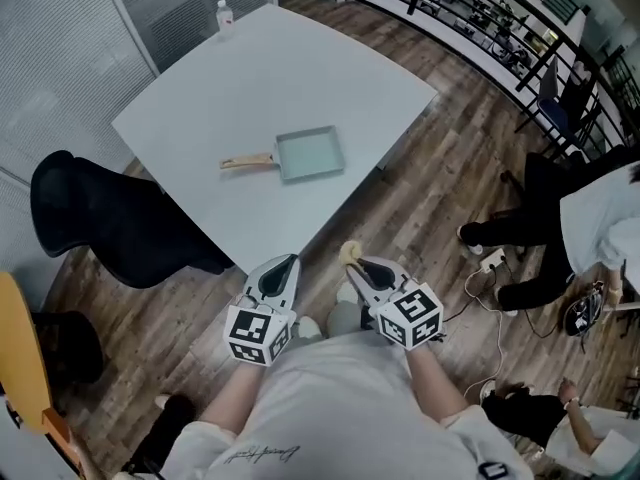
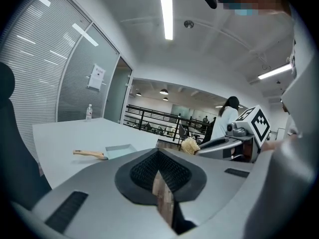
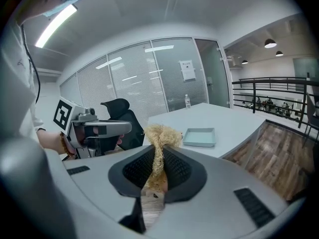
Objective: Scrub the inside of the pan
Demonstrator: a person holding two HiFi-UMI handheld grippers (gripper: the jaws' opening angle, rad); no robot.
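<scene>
A pale green square pan (image 1: 310, 153) with a wooden handle (image 1: 246, 161) lies flat on the light grey table (image 1: 230, 78), well ahead of both grippers. It also shows far off as the pan (image 2: 118, 151) and the pan (image 3: 200, 136). My right gripper (image 1: 352, 258) is shut on a tuft of straw-coloured loofah scrubber (image 3: 160, 138), which sticks out past its tips. My left gripper (image 1: 290, 260) is shut with nothing in it, level with the right one and short of the table's near corner. In the left gripper view the right gripper (image 2: 219, 144) shows with the scrubber (image 2: 190, 145).
A black office chair (image 1: 110, 223) stands left of the table's near corner. A small bottle (image 1: 224, 13) stands at the table's far edge. People sit at the right on the wooden floor (image 1: 420, 198). A railing (image 1: 470, 18) runs along the back.
</scene>
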